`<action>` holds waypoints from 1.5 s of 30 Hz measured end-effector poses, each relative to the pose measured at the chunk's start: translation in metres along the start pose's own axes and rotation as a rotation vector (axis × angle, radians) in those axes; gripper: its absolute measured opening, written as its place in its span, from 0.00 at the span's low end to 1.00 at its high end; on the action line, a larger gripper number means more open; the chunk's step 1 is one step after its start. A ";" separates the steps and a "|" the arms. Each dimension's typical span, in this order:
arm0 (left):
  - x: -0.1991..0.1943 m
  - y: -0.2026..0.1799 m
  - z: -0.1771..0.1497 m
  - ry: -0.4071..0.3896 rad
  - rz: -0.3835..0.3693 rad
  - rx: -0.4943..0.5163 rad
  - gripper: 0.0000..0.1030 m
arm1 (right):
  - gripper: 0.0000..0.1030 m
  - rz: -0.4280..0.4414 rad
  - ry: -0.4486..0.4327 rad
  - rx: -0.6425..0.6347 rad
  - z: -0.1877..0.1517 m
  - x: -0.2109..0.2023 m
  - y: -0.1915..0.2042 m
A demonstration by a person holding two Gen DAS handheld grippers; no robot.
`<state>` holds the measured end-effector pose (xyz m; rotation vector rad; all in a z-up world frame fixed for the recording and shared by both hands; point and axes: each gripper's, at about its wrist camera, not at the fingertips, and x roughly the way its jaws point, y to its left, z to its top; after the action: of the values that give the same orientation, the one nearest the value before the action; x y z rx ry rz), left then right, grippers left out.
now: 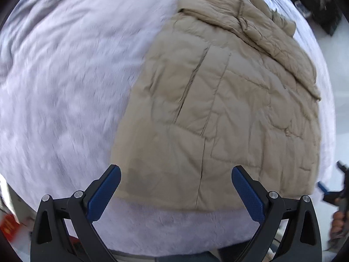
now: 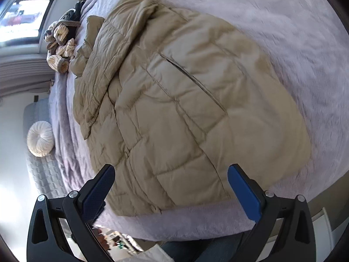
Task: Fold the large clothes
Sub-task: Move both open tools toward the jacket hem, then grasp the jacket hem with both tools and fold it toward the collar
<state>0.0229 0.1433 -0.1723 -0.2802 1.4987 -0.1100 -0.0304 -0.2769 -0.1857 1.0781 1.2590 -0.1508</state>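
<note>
Both claws are seen spread wide, with nothing caught between their blue pads. On the left gripper [image 1: 176, 191], the fingers [image 1: 104, 194] are held above the near hem of a tan quilted puffer jacket [image 1: 218, 109], apart from the fabric. Ahead of this claw the jacket is laid flat on a pale lilac fleece blanket [image 1: 65, 76], its body reaching away from the claw and toward the right, with a folded sleeve or hood bunched along the far right edge. To the left of the claw only the blanket is seen, blurred. At the far right edge of that view, the other gripper and the hand [image 1: 338, 220] holding it are partly seen.

On the right gripper [image 2: 171, 188], the fingers [image 2: 244, 192] are likewise parted and are held over the jacket's near hem, without touching it. Ahead of this claw the jacket [image 2: 174, 100] is spread across the blanket [image 2: 294, 32], with a sleeve folded along its left side. Farther ahead and to the left, a heap of striped and dark clothes [image 2: 63, 41] is piled by a window [image 2: 26, 11]. Left of the claw, a round white cushion [image 2: 40, 138] is set on a grey quilted surface [image 2: 43, 170].
</note>
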 end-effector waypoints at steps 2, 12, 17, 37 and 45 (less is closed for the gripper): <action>0.004 0.014 -0.006 0.031 -0.047 -0.048 0.99 | 1.00 0.028 0.027 0.025 -0.005 0.000 -0.012; 0.048 0.055 -0.047 0.209 -0.260 -0.248 0.99 | 1.00 0.095 0.096 0.234 -0.027 0.008 -0.075; 0.067 0.053 -0.052 0.221 -0.319 -0.303 0.99 | 1.00 0.096 0.101 0.308 -0.035 0.020 -0.098; 0.072 0.017 -0.006 0.178 -0.441 -0.275 0.19 | 0.97 0.343 -0.014 0.405 -0.015 0.046 -0.095; 0.030 0.010 0.015 0.080 -0.559 -0.252 0.10 | 0.09 0.262 -0.026 0.379 -0.009 0.035 -0.089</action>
<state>0.0391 0.1476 -0.2034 -0.9039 1.4789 -0.3818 -0.0794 -0.3018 -0.2646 1.5524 1.0768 -0.2076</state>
